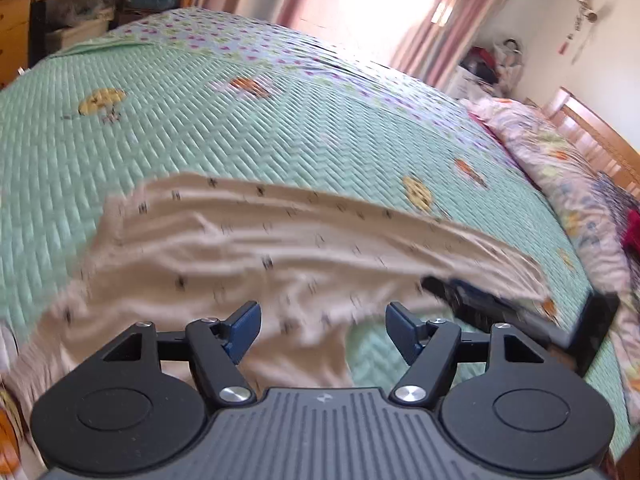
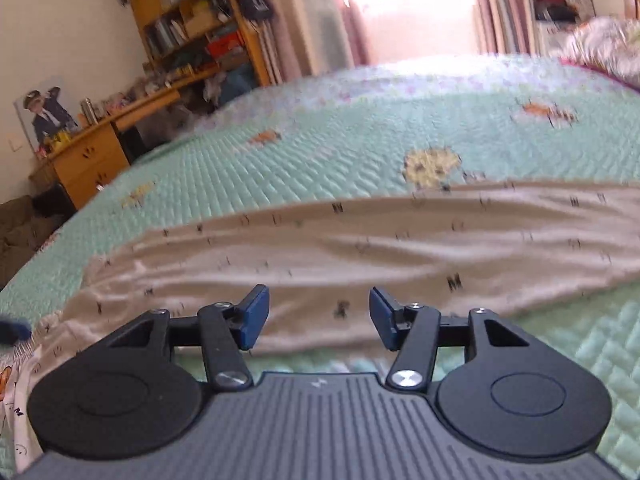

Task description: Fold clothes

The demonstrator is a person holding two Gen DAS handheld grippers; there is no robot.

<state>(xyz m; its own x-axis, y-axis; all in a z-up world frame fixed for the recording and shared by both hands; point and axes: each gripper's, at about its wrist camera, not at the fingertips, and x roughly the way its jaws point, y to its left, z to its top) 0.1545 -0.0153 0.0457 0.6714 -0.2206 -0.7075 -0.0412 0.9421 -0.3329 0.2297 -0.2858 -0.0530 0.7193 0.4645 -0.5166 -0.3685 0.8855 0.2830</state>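
Garment (image 1: 256, 256): beige cloth with small dark printed marks, lying as a long band across the green quilted bedspread (image 1: 200, 128), creased lengthwise. It looks partly folded already, since a straight doubled edge runs along its far side; that is a judgement, as blur hides the layers.

Left gripper (image 1: 322, 330): jaws stand apart, nothing between the blue pads (image 1: 244, 326). It hangs above the near edge of the cloth, angled downward, and does not touch it. Standing open over the hem suits either a release or an approach for a fresh pinch; the pictures do not say which.

Right gripper (image 2: 318, 318): jaws also apart, pads clear of the fabric, aimed at the near hem of the same garment (image 2: 360, 248). In the left wrist view its dark body (image 1: 480, 300) shows at the right end of the cloth, partly under a raised flap, so the two tools bracket the band from either end. This spacing makes sense for lifting one long edge evenly and carrying it over.

Bedspread serves as the flat work surface. A floral duvet (image 1: 560, 168) is bunched at the headboard side, well apart from the cloth. A white printed item (image 2: 16, 400) lies just beside the left end of the garment; contact cannot be told.
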